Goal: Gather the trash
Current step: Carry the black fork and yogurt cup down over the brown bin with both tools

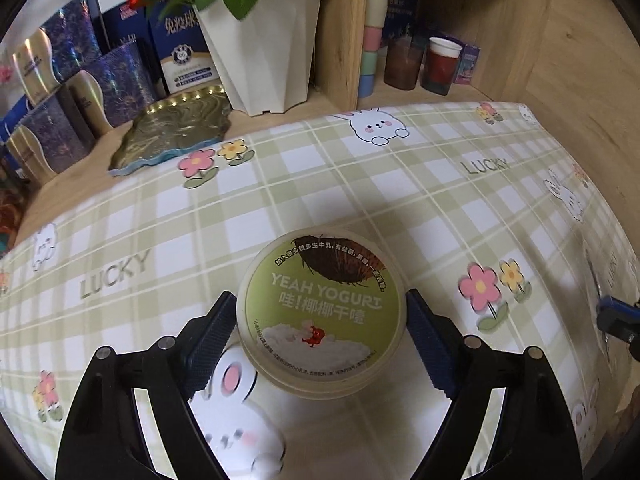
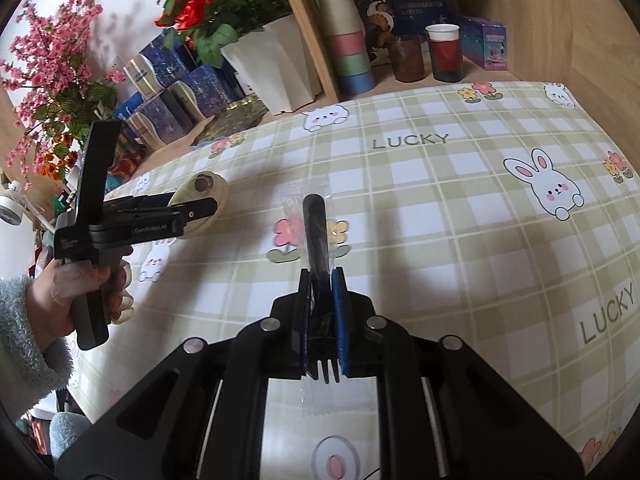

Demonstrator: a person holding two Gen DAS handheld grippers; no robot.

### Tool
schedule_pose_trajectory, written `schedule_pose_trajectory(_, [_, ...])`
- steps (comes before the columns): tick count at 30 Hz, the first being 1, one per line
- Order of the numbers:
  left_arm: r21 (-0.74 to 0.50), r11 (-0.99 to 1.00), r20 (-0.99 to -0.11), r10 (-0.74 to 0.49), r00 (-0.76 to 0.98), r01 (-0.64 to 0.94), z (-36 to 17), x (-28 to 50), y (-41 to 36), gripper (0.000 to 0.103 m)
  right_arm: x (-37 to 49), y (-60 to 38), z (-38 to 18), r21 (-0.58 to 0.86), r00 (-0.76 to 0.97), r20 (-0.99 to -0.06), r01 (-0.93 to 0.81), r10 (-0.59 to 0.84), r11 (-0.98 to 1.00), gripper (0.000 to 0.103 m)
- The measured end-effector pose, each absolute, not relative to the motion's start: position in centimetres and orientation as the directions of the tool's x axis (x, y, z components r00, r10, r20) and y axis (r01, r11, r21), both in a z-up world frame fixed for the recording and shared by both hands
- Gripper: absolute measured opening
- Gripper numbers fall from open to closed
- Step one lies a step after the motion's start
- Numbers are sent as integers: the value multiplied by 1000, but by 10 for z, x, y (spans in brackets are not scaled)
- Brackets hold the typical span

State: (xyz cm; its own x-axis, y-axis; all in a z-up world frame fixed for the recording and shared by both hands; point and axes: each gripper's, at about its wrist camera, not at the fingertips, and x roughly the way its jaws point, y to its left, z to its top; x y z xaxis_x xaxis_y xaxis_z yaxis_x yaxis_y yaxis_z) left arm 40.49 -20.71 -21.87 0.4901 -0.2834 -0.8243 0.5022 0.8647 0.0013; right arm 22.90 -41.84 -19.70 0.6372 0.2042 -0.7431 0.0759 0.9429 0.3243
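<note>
A round yogurt cup (image 1: 322,320) with a green "YEAH YOGURT" lid stands on the checked tablecloth (image 1: 360,184). My left gripper (image 1: 320,304) straddles it, both blue pads touching the cup's sides. From the right wrist view, the same cup (image 2: 204,188) shows between the left gripper's (image 2: 192,206) fingers, which a hand in a fluffy sleeve (image 2: 24,328) holds. My right gripper (image 2: 321,276) is shut on a black plastic fork (image 2: 314,224) in a clear wrapper, held above the cloth; the handle points away and the tines stick out behind the pads.
A wooden shelf runs along the back with a white flower pot (image 1: 264,40), stacked pastel cups (image 2: 348,40), two tumblers (image 2: 444,52), blue boxes (image 1: 80,92) and a gold-edged tray (image 1: 176,128). A wooden wall (image 2: 592,40) bounds the right side.
</note>
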Motion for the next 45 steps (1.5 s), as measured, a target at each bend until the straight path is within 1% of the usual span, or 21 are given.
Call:
schedule_pose_trajectory(3, [22, 859, -811, -284, 511, 512, -205, 386, -198, 82, 220, -408, -188, 331, 644, -734, 65, 214, 941, 14])
schedule_pose_trajectory(14, [-33, 869, -765, -340, 547, 494, -153, 301, -144, 82, 176, -363, -165, 329, 647, -726, 29, 233, 944, 14])
schedule_pose_trajectory(21, [-67, 874, -754, -361, 549, 482, -140, 245, -110, 82, 144, -333, -157, 312, 633, -736, 0, 241, 950, 14])
schedule_pose_trajectory(29, [-91, 875, -720, -388, 576, 476, -123, 184, -81, 82, 110, -308, -153, 300, 624, -741, -22, 248, 954, 14])
schedule_pose_trajectory(33, [-75, 872, -699, -392, 598, 484, -118, 154, -76, 82, 95, -298, -158, 301, 614, -746, -33, 257, 953, 14])
schedule_pose_trajectory(45, [-94, 874, -674, -409, 615, 477, -115, 82, -55, 82, 51, -269, -177, 311, 582, -758, -76, 295, 947, 14])
